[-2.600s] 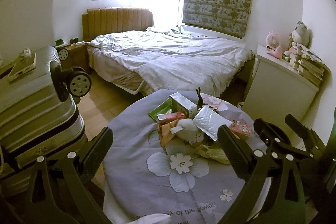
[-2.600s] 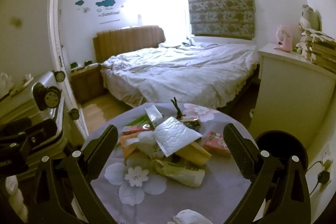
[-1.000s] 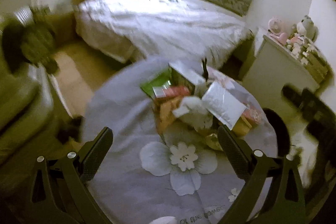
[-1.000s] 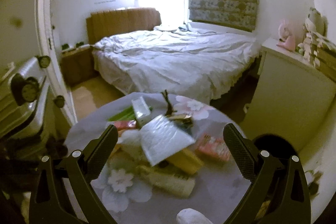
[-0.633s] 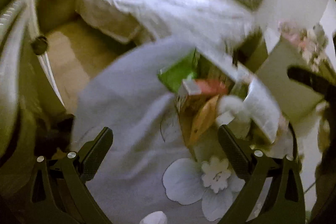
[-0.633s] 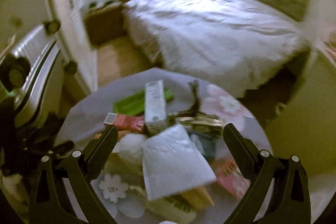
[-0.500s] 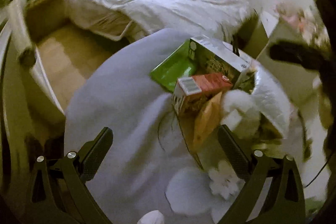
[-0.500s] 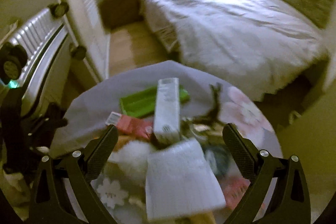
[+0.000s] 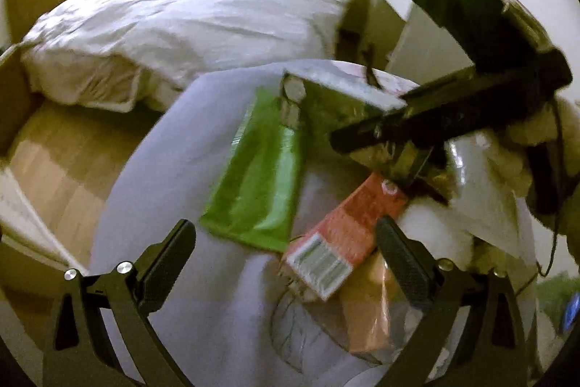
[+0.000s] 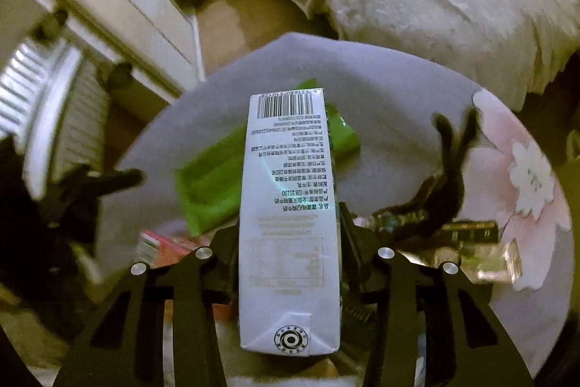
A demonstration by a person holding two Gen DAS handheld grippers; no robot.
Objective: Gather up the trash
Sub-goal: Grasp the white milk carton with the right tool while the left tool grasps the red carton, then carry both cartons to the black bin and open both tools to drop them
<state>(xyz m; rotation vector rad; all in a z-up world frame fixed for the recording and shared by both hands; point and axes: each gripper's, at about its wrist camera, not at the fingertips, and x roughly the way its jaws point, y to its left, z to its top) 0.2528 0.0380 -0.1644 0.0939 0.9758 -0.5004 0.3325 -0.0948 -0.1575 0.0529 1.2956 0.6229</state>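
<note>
1. Risk: the right gripper [image 10: 290, 242] grips the carton [image 10: 290, 223] near its sealed end, so most of the length sticks out past the fingers. My guess is that a quick swing could pivot it in the grip or let it slip.
2. Risk: the carton lies in the heap, over the green pack [image 10: 214, 176] and next to the red box [image 10: 163, 249]. Lifting it at a slant might drag neighbours off the table [image 10: 380, 89].
3. Risk: the left gripper [image 9: 286, 252] hovers close to the right one over the same heap; the two tools could knock together if both move in.
4. Right tongs: closed narrow onto the carton's two long sides, printed face up towards the camera.
5. Left tongs: spread wide, empty, touching nothing. In its view the red box [image 9: 344, 234] sits between the fingers, below them on the cloth.
6. Trash sits heaped on the table's far side: green pack [image 9: 257, 176], red box, white and brown wrappers. No bin visible in either view.
</note>
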